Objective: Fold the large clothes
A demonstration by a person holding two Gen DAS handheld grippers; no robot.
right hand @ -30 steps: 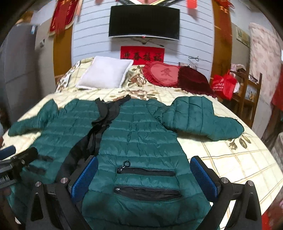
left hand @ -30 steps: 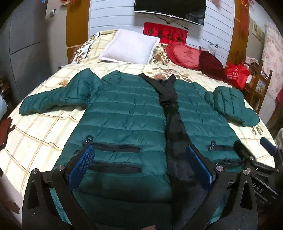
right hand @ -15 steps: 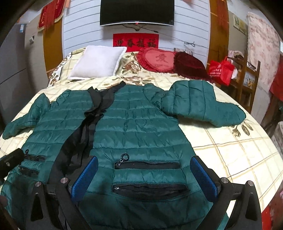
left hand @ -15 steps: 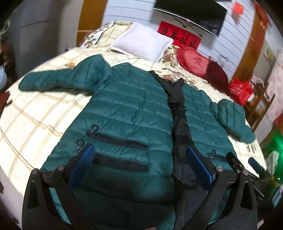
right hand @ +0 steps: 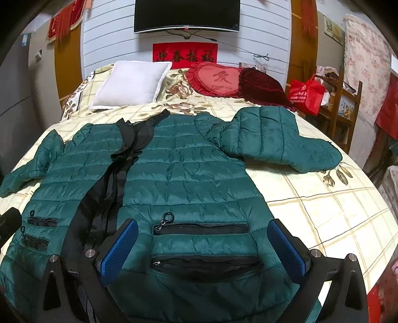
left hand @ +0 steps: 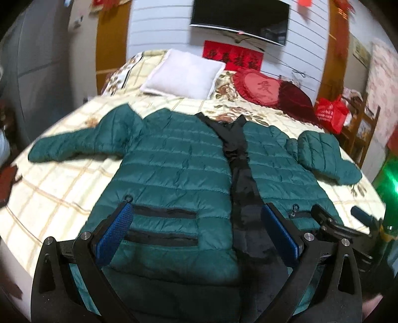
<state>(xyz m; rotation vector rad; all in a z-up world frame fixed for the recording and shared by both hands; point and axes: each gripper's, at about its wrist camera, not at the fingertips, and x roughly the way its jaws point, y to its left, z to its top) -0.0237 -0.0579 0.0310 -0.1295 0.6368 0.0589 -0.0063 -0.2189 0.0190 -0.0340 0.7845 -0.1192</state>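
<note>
A green puffer jacket [left hand: 174,169] is laid flat, front up and unzipped, on a bed [left hand: 57,183] with a checked cream cover; black lining shows down the middle. The left gripper [left hand: 196,231] is held over the hem, jaws spread wide, nothing gripped; its blue pads [left hand: 115,229] flank the two pocket zips on that half. The right gripper [right hand: 202,248] is likewise wide open and empty over the other half's pockets.

Only in the left wrist view is the outstretched sleeve [left hand: 74,146] seen whole, and the other gripper's black frame is seen at lower right. Only in the right wrist view is the other sleeve [right hand: 278,139] seen large, bent back on itself beside the body, plus a round zip pull [right hand: 168,217].

A red banner [right hand: 185,55] with black Chinese characters is read under a wall TV [right hand: 186,15]; one character is seen on a red heart cushion [right hand: 219,79]. White print on a red bag [right hand: 306,95] is too small to read. A white pillow [right hand: 131,84] lies at the head.

Against half a second ago, the left view has swung upward and straighter, bringing the TV into frame; the jacket is unmoved and both jaws are unchanged.
</note>
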